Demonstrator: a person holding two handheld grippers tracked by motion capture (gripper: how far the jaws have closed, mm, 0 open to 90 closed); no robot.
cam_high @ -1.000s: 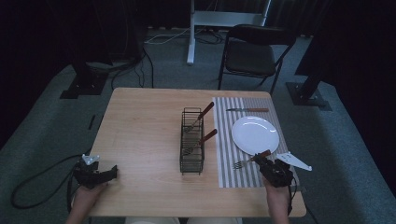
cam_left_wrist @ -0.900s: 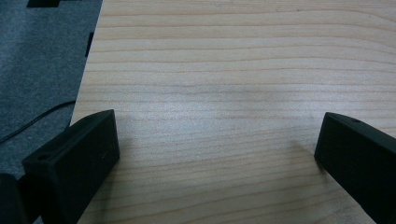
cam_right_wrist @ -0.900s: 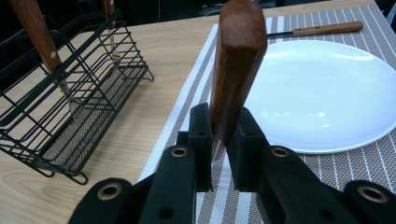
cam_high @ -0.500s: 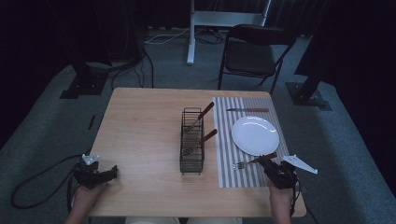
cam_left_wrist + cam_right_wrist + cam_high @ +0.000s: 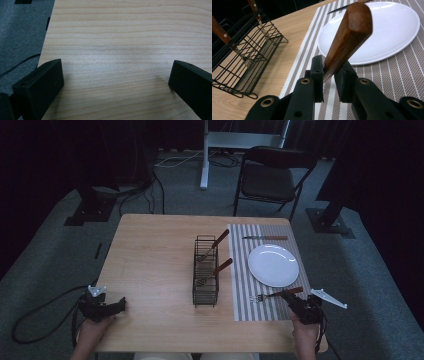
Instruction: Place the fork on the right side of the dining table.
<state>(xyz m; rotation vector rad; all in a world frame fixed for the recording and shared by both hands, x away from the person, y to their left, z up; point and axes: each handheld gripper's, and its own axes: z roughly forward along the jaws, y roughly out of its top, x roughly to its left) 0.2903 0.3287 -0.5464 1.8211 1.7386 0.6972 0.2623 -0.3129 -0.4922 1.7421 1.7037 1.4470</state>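
Right gripper [image 5: 329, 75] clamping fork [image 5: 348, 35], left gripper [image 5: 112, 82] wide

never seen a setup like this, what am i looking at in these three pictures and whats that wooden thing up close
No robot here: a person sits at a wooden table with a hand-held two-jaw gripper in each hand. The high view looks down from above. The other two come from cameras riding on the grippers, looking along their black jaws. The left gripper rests open near the table's edge, nothing between its jaws. The right gripper is shut on a fork; the wooden thing up close is its handle. On the table lie a striped placemat, a white plate, a knife, and a wire caddy holding two more utensils.
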